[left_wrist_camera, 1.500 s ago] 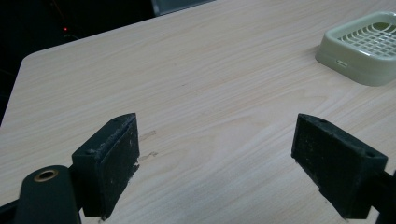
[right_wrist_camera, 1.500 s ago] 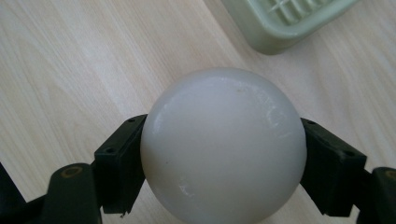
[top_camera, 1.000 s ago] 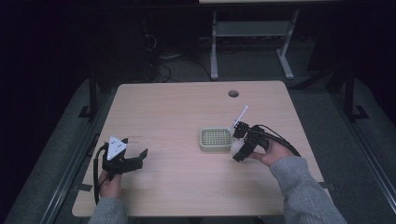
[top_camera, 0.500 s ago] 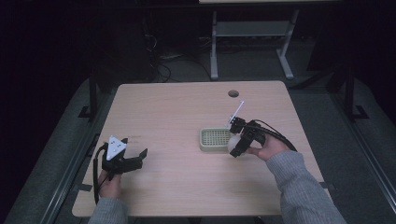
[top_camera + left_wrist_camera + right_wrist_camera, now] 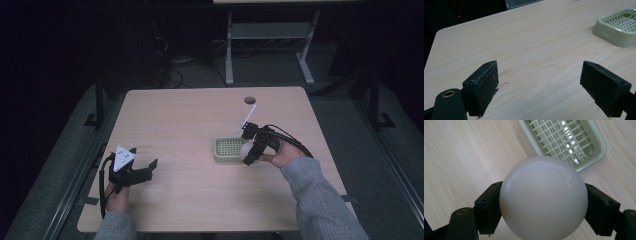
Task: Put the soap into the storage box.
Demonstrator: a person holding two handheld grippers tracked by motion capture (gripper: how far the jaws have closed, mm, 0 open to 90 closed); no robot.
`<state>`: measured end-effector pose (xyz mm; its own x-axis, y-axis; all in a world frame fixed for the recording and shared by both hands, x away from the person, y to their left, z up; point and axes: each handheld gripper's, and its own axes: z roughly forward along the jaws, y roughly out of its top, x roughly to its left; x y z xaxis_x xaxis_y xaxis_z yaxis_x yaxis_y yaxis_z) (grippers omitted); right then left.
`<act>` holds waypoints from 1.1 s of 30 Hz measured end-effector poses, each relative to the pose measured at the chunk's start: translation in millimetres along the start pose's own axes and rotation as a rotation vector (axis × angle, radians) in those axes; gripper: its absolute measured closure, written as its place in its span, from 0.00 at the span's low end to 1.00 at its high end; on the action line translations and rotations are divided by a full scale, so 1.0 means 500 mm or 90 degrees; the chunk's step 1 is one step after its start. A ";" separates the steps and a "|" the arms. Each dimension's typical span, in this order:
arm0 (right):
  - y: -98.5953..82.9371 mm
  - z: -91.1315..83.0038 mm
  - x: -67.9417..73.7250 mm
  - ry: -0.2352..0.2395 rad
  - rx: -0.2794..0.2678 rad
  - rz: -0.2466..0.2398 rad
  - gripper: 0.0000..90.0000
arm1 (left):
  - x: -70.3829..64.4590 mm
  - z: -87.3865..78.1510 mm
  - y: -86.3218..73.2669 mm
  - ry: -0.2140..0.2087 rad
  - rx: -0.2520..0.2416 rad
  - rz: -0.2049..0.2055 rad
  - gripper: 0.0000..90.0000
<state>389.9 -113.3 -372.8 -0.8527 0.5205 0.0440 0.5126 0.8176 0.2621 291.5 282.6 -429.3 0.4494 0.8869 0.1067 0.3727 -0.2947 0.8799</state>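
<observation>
Landmark: green slotted tray (image 5: 231,148) on the counter (image 5: 190,125).
Right hand-held gripper (image 5: 248,154): at tray's right edge, jaws pinching a white ball (image 5: 543,197).
Ball: held above counter, just beside tray's near right corner.
Left hand-held gripper (image 5: 142,172): well left of tray, jaws spread wide, nothing between them, low over counter.

A desk (image 5: 190,125) with a pale wood-grain top and rounded corners is seen from above in a dim room. A small round hole (image 5: 250,100) is set near its far edge, right of the middle. Grey carpet (image 5: 345,120) is laid on the floor around it. Beyond the far edge, the light metal legs of another table (image 5: 270,32) are lit, and dark cables (image 5: 177,75) are coiled on the floor beside them. The surroundings are lost in darkness.
</observation>
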 end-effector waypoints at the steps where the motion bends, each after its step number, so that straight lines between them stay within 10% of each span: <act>1: 0.002 -0.001 0.000 0.000 0.001 -0.001 0.26 | 0.000 0.000 0.000 -0.001 0.000 0.000 0.17; 33: 0.092 0.003 -0.020 0.013 0.003 -0.010 0.26 | 0.000 0.001 -0.001 -0.001 -0.006 -0.006 0.16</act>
<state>422.0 -80.4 -362.5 -0.8627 0.5021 0.0594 0.4991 0.8269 0.2589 291.7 282.8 -429.6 0.4471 0.8891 0.0976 0.3688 -0.2827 0.8855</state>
